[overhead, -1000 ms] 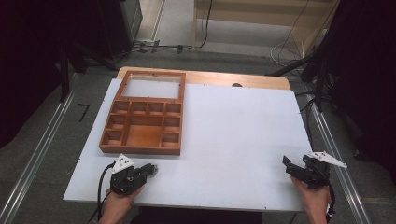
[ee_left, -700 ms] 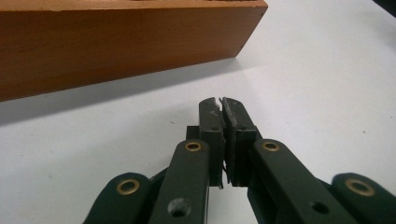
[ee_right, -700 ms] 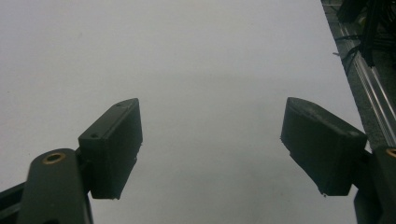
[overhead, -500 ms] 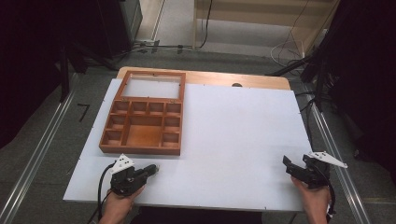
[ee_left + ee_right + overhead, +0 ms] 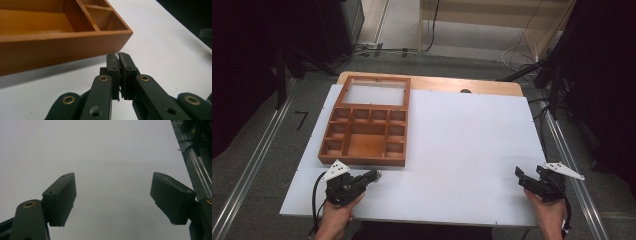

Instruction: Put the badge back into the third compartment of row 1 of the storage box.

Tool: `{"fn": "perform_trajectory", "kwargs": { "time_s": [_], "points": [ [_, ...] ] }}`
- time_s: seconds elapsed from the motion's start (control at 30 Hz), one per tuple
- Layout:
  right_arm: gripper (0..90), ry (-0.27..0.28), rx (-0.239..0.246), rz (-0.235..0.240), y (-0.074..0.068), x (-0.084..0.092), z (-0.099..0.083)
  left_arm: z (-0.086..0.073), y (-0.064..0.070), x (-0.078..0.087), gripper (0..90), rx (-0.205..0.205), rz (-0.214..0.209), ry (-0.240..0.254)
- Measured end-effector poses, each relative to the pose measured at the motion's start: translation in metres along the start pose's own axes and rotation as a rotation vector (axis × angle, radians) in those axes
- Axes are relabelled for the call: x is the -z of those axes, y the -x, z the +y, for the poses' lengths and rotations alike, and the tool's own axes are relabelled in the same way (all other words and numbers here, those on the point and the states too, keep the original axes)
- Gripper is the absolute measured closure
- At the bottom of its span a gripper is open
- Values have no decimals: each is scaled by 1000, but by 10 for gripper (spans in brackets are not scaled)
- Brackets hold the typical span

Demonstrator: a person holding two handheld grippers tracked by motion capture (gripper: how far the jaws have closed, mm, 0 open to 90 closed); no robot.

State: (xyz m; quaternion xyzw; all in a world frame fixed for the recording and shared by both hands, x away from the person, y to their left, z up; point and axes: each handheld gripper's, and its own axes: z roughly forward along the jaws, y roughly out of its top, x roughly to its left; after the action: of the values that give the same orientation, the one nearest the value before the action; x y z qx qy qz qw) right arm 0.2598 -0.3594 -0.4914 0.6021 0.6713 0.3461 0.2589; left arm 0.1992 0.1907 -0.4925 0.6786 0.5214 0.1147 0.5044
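The left gripper (image 5: pixel 119 55), jaws pressed together on nothing, sits near the wooden tray (image 5: pixel 362 161) at the board's far left; it should spread before reaching in. The right gripper (image 5: pixel 113 195) rests spread.

The high view looks forward and down from above the person's side of the white rectangular board (image 5: pixel 462 150), taking in the whole board, the orange-brown wooden compartment tray (image 5: pixel 364 137) at its far left and the grey floor beyond.

The left gripper view sits low and very close behind the left gripper (image 5: pixel 119 56), facing along its black jaws towards the tray's near wall (image 5: pixel 62 48); this tray corner and the surrounding board are shared with the high view.

The right gripper view rides on the right gripper (image 5: pixel 112 195), tilted down at bare board (image 5: pixel 112 150) close ahead, the metal floor rail (image 5: pixel 200 177) at its right edge; both also appear in the high view.
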Motion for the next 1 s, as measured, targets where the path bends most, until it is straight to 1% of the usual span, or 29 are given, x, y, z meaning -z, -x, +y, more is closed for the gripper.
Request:
{"fn": "perform_trajectory", "kwargs": {
  "time_s": [0.17,0.53,0.87,1.0],
  "points": [
    [190,0,-3,2,0,0,0,8,-2,3,883,12,-1,32],
    [190,1,-3,1,0,0,0,23,-3,4,883,12,0,71],
    [190,1,-8,0,1,0,0,33,-6,1,882,18,5,92],
    [191,1,-2,0,1,-1,0,37,-9,-1,883,27,12,98]
  ]
}}
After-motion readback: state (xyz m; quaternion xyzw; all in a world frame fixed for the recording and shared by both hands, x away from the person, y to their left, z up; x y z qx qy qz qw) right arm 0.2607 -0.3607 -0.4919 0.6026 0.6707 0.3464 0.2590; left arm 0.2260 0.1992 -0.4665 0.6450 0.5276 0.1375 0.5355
